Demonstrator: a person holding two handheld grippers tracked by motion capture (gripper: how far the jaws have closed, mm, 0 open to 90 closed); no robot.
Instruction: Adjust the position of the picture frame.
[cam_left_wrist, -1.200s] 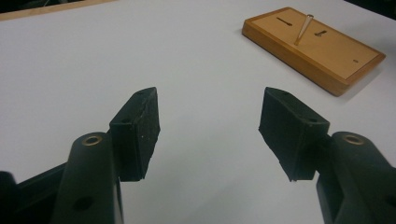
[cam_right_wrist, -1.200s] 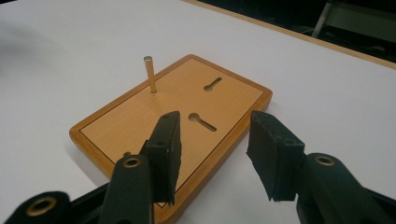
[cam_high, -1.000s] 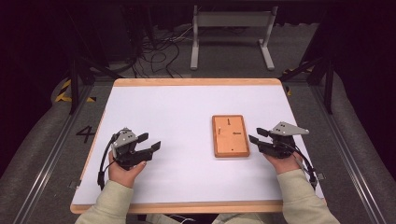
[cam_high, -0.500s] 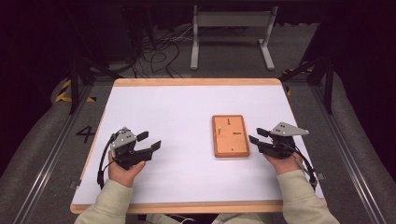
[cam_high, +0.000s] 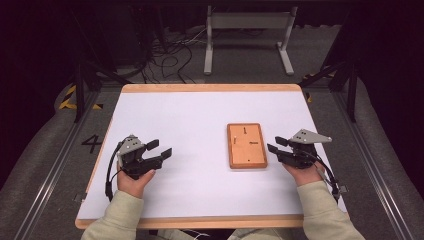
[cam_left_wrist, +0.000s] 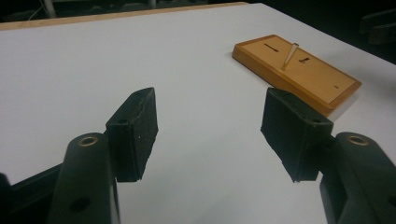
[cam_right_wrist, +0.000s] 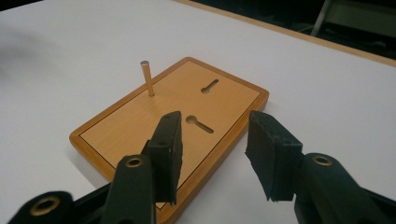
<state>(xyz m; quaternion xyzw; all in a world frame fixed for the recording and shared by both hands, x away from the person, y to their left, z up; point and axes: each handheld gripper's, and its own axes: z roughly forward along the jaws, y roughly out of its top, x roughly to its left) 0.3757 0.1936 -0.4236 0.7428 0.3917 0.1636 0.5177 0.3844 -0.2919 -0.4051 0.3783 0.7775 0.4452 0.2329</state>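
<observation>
A wooden board (cam_high: 247, 145) lies flat on the white table (cam_high: 200, 115), right of the middle and nearer the person's right side. A thin peg (cam_right_wrist: 147, 77) stands upright near one corner of it, and two keyhole-shaped slots (cam_right_wrist: 204, 105) are cut into its face; a third small mark shows at the far end in the left gripper view.

The right gripper (cam_high: 274, 145) rests just beside the board's right edge, aimed at it. Its fingers (cam_right_wrist: 169, 149) stand partly apart with nothing between them, and they have just been closing a little. One finger hangs over the board's near corner, the other over bare table, which suggests the person is lining up on the board or its peg rather than gripping yet.

The left gripper (cam_high: 159, 148) sits well apart at the table's left, held low in the left hand (cam_high: 134, 181). Its fingers (cam_left_wrist: 134, 131) are spread wide and empty, pointing across open table toward the board, probably waiting in reserve to steady it.

Nothing lies between either gripper and the board. Beyond the table's far edge are loose cables (cam_high: 165, 55) and a grey metal stand (cam_high: 247, 30) on the floor, all out of reach. The peg itself is the one thing that could be knocked by a careless approach.
</observation>
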